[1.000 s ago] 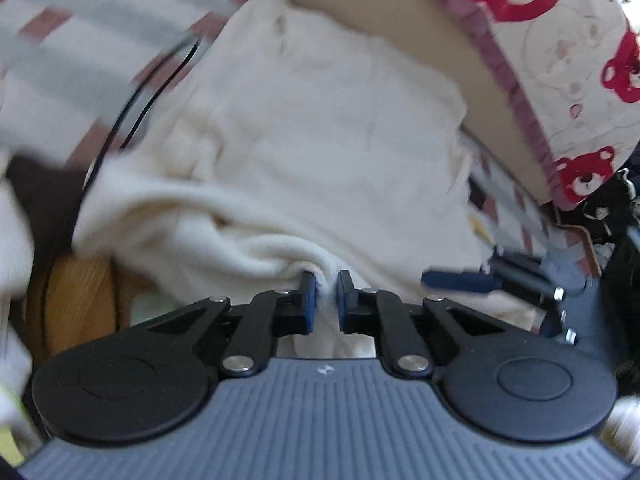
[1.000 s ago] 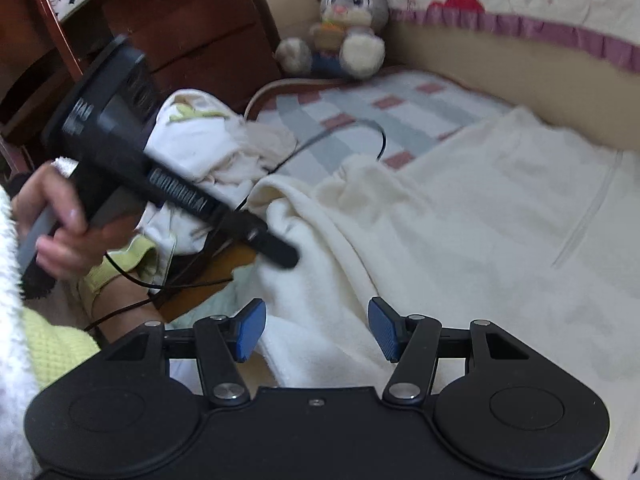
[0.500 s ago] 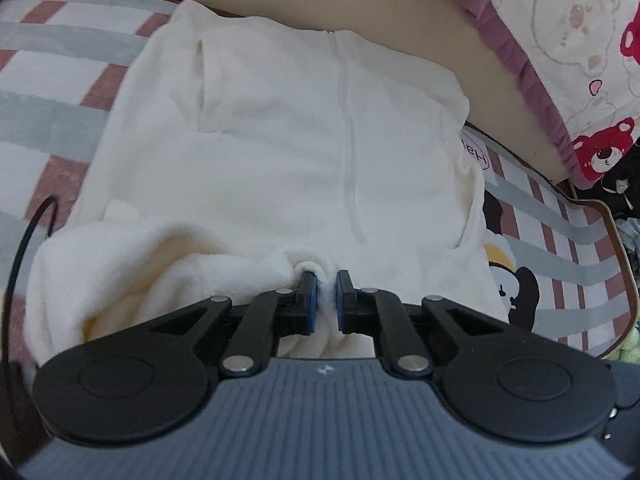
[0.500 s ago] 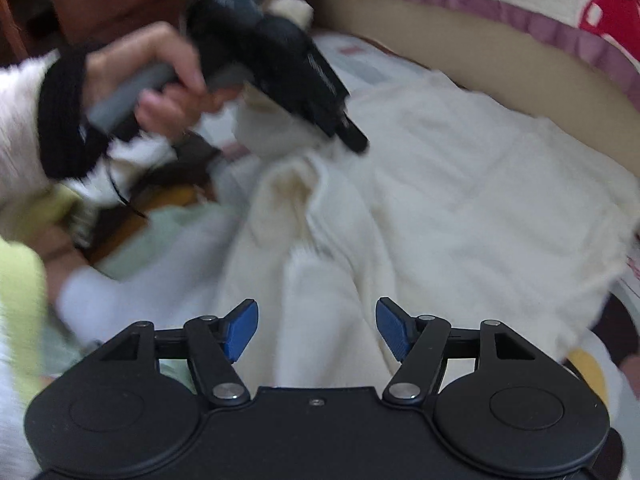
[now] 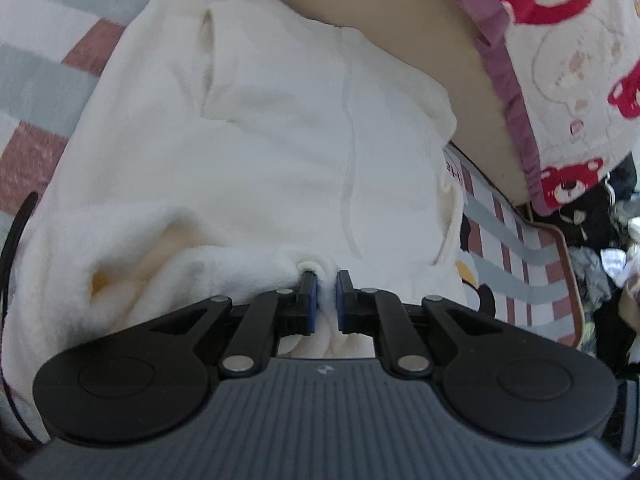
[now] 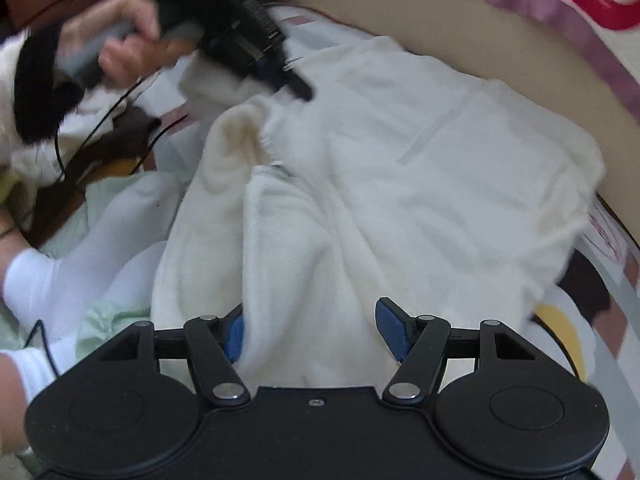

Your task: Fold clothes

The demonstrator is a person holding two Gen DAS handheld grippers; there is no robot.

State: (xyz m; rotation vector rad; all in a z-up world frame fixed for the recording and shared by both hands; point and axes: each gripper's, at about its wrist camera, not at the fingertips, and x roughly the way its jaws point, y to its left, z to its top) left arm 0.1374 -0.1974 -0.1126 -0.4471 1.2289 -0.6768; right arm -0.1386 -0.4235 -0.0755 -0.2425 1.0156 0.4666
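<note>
In the left wrist view, a black cable [image 5: 16, 220] curves along the far left edge, beside the fleece [image 5: 280, 152]. The fleece, a cream garment, spreads ahead of the left tongs [image 5: 325, 288] over a striped blanket [image 5: 52, 80] in grey, white and red-brown. To the left of the fingers a thick roll of the fleece bulges up, with a yellowish lining showing in its hollow. The left tongs are nearly closed, their 2 blue pads pinching a small bunched fold of the fleece between them. A seam runs away from the tips toward the far edge of the garment. Right of the tongs the blanket shows a cartoon print, and beyond it stands a tan bumper [image 5: 460, 80] with a purple frill and red bear pattern.

In the right wrist view, 2 white socks [image 6: 80, 264] lie at the left on pale green cloth. Above them a hand [image 6: 128, 36] in a white sleeve with a black cuff grips the handle of the left tongs [image 6: 280, 76], blurred, whose tip meets the raised fleece [image 6: 440, 168] up ahead. The right tongs [image 6: 312, 328] stand wide open and grip nothing; a ridge of fleece rises between the fingers, brushing the left pad, while the right pad stands clear. To the right the fleece lies flatter, reaching the bumper [image 6: 480, 40].
</note>
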